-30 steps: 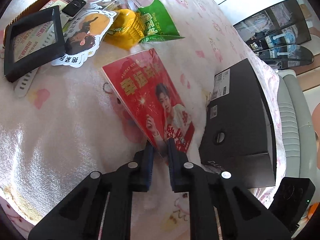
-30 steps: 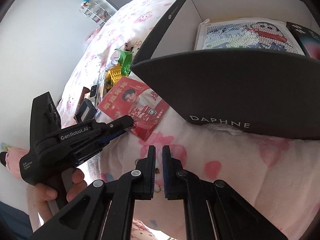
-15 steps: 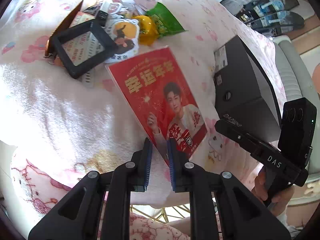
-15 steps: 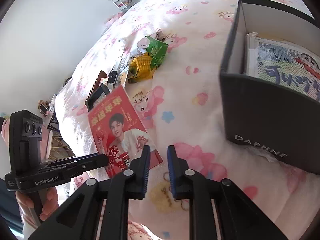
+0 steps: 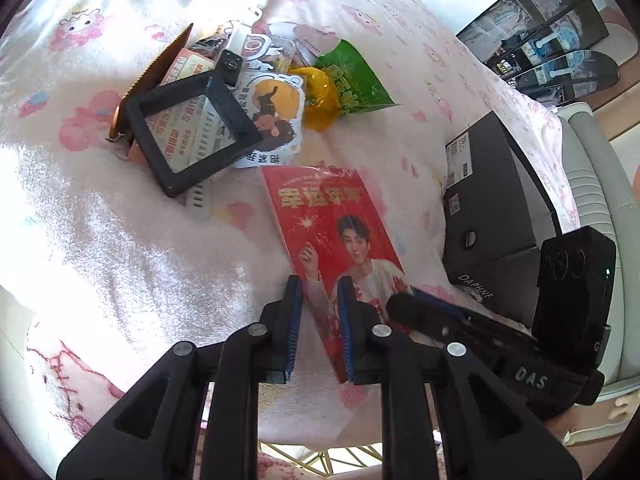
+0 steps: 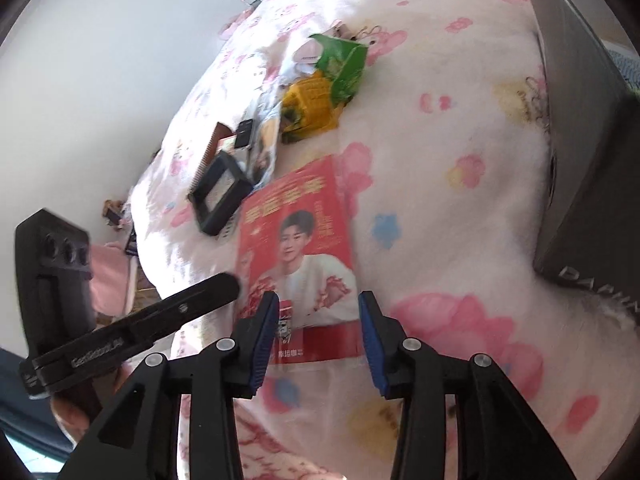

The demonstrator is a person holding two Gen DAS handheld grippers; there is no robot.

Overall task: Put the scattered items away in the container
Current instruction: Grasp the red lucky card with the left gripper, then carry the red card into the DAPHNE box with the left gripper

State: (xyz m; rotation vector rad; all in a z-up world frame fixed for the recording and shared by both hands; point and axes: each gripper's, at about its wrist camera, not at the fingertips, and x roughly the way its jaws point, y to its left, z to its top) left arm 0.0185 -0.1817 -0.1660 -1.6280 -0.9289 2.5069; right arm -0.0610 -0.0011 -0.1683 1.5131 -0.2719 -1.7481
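Left tongs [image 5: 318, 300] now parted over red booklet [image 5: 336, 240], right tongs [image 6: 318, 312] spread wider, closer to it.

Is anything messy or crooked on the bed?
Yes. A jumbled pile sits on the blanket: a black frame lies tilted over cards, beside a green snack bag. The red booklet lies askew, outside the black box.

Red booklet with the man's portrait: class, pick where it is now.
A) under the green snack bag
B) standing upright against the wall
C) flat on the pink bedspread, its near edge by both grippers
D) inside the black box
C: the red booklet lies flat on the bedspread, outside the black box, with the right gripper open over its near edge.
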